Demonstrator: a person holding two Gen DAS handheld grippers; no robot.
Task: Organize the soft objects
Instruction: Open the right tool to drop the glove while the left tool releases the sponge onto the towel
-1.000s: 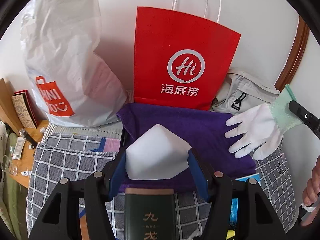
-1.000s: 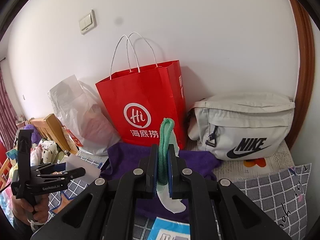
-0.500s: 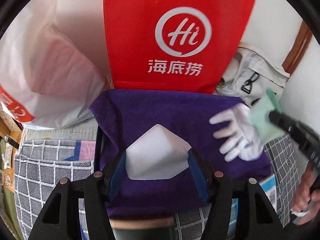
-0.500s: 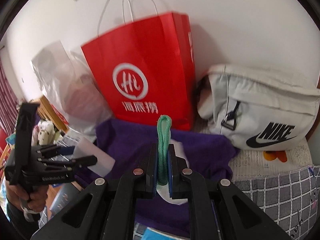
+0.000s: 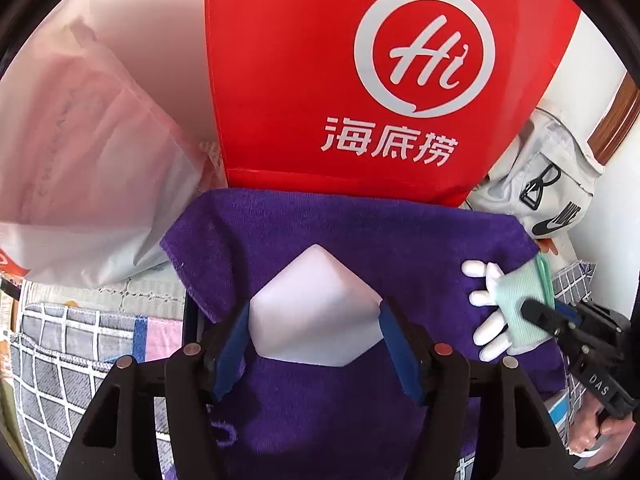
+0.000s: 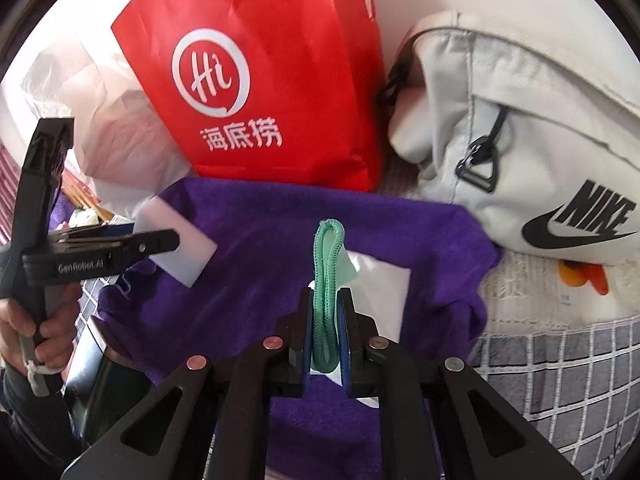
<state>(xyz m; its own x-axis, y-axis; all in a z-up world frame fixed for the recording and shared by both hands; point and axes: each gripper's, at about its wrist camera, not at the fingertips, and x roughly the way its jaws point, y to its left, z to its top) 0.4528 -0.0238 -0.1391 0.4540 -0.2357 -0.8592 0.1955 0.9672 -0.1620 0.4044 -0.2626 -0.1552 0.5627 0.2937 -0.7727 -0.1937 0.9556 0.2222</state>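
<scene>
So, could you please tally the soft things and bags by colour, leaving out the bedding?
White: 3 (sponge block, glove, plastic bag)
Purple: 1 (towel)
Red: 1 (paper bag)
Grey: 1 (waist bag)
Total: 6

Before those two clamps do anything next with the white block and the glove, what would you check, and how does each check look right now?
1. White sponge block between left gripper pads: ok.
2. Glove cuff between right gripper pads, whose jaws just opened slightly: ok; tightness cannot tell.
3. Glove fingers over purple towel: ok; touching it cannot tell.
4. Bare towel under the block: ok.
5. Grippers apart: ok.
</scene>
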